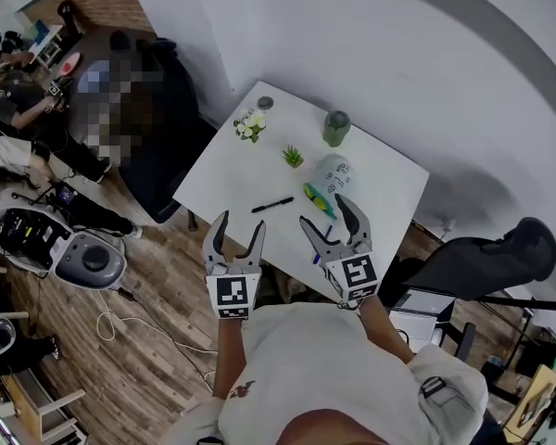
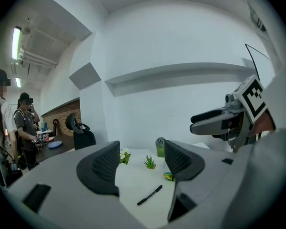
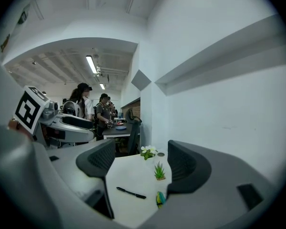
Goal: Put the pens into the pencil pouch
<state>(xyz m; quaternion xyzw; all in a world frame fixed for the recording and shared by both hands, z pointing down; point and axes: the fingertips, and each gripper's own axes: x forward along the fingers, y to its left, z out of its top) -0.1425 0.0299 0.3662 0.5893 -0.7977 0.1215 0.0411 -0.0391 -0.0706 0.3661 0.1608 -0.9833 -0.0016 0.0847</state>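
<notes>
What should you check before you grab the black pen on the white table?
1. Left gripper open, nothing between its jaws: ok.
2. Right gripper open and empty: ok.
3. Slim black pen lies alone on the white square table, nothing on top: ok.
4. Small green potted plant stands apart from the pen: ok.
5. White printed pencil pouch has its mouth open: cannot tell.

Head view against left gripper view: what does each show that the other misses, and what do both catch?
Head view only: the wooden floor and most of the pale pencil pouch, which a jaw largely hides in the left gripper view. Left gripper view only: the ceiling light. Both: the white table, black pen, small plant, green jar and the open right gripper.
</notes>
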